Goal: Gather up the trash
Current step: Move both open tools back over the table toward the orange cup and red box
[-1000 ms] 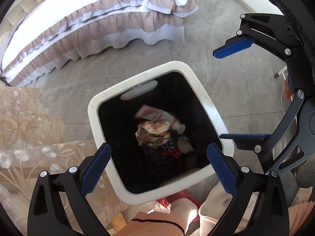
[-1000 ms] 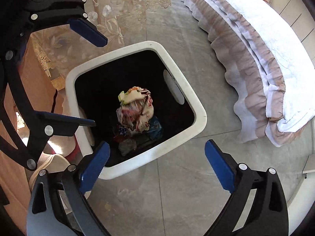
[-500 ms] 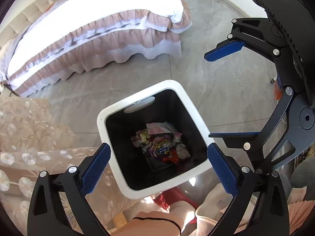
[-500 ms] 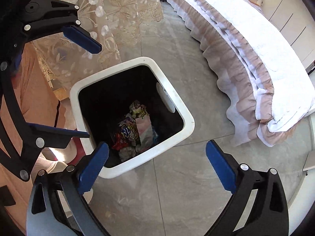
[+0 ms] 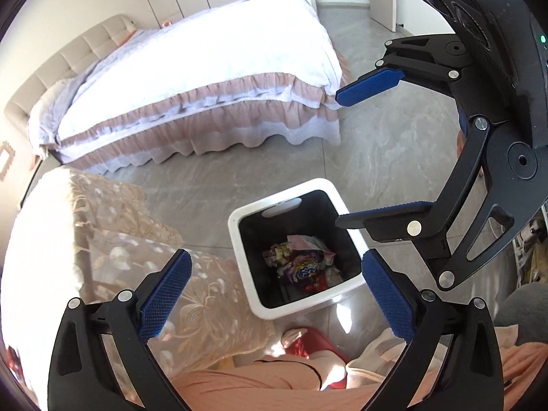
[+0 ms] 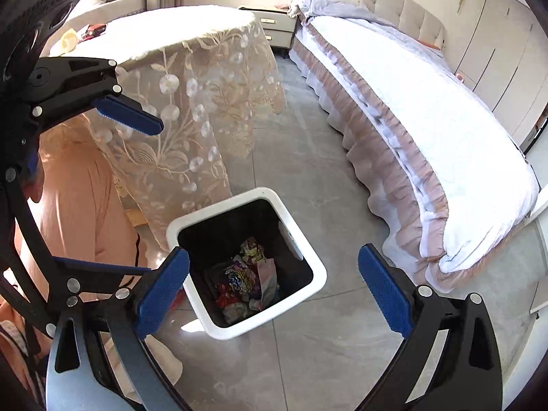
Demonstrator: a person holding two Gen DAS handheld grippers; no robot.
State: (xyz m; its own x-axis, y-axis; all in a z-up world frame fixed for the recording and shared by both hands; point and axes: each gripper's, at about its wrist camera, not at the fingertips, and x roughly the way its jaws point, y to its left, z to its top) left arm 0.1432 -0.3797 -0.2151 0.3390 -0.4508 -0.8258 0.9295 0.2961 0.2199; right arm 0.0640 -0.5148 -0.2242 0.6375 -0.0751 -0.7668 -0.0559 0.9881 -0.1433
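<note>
One square white plastic bin with a black inside (image 5: 244,274) stands on the grey tiled floor (image 6: 308,157), just beside the hanging corner of the one table draped in beige lace cloth (image 6: 191,113), and holds a heap of crumpled colourful wrappers (image 5: 301,267) at its bottom. Two claws hang above it, the left claw (image 5: 274,294) and the right claw (image 6: 274,294), each spread wide and empty. Bare floor lies open between the bin and the one bed with a white cover and pink ruffled skirt (image 6: 428,137).
</note>
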